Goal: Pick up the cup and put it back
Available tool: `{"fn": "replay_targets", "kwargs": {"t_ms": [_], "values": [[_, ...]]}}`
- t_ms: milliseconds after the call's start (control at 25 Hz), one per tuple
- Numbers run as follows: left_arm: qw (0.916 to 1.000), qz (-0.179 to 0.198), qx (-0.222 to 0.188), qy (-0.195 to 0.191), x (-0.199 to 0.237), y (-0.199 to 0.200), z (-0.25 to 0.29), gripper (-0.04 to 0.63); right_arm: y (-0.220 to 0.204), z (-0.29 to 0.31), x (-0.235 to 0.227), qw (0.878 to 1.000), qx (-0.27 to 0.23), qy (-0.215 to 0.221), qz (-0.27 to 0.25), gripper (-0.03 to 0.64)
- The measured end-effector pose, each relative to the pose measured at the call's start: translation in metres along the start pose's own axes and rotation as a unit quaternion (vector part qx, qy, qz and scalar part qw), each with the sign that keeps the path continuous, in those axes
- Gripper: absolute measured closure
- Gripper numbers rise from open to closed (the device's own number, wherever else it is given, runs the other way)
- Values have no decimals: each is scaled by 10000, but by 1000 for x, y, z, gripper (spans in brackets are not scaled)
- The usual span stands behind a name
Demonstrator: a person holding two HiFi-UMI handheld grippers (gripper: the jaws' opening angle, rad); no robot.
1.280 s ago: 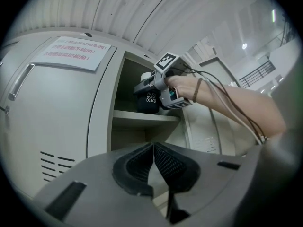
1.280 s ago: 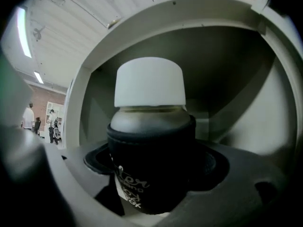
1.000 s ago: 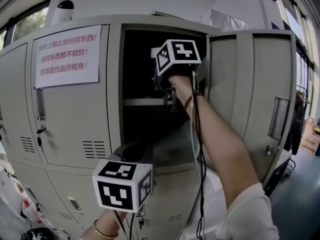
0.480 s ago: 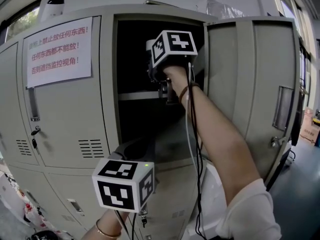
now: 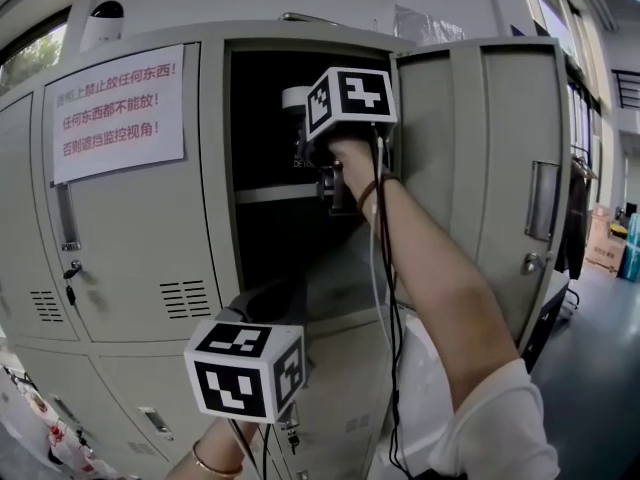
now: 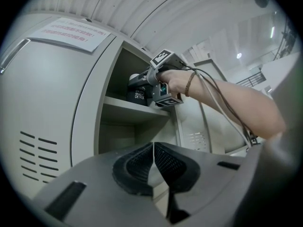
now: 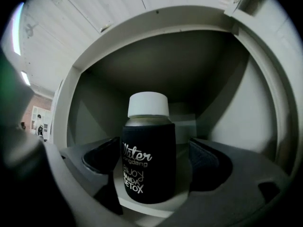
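The cup (image 7: 147, 155) stands upright, white lid (image 7: 148, 104) up, on the upper shelf (image 6: 128, 111) of the locker (image 5: 215, 268), between the open fingers of the right gripper (image 7: 152, 161). The fingers of the left gripper (image 6: 154, 167) are closed, holding nothing.

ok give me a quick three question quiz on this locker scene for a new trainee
1. True or false: the left gripper has its jaws together with nothing between them.
2. Where does the cup stand? A) on the upper shelf of the open locker B) on the floor C) between the left gripper's jaws
3. Fill in: the right gripper has its jaws ____ on either side of the cup.

Key: 1 true. 2 A. 3 open: the jaws stand apart, and a gap shows beside the cup.
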State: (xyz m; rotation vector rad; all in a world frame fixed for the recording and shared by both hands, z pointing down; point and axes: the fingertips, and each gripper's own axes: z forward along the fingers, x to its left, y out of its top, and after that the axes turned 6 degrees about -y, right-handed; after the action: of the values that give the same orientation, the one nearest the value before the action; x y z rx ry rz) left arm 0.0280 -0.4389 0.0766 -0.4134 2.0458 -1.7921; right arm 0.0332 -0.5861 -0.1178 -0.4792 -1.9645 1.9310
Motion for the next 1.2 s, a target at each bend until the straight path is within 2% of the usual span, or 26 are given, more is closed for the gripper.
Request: {"fn": "replay_targets", "kwargs": {"t_ms": [160, 320, 560, 920, 1200], "values": [[9999, -4, -14, -146, -6, -1, -7, 586, 5, -22, -9, 9988, -380, -292, 50, 179], [9995, -37, -82, -319, -12, -2, -15, 586, 3, -47, -12, 9973, -492, -541, -30, 236], [9979, -260, -179, -561, -18, -12, -26, 586, -21, -90, -10, 9943, -681, -788, -211, 294], [9952, -334, -178, -901, -38, -36, -36, 586, -89, -149, -29, 9874, -673, -1393, -335, 386], [9925, -498, -329, -1069, -43, -67, -53, 586, -170, -168, -19, 9861, -549, -1517, -408, 456]]}}
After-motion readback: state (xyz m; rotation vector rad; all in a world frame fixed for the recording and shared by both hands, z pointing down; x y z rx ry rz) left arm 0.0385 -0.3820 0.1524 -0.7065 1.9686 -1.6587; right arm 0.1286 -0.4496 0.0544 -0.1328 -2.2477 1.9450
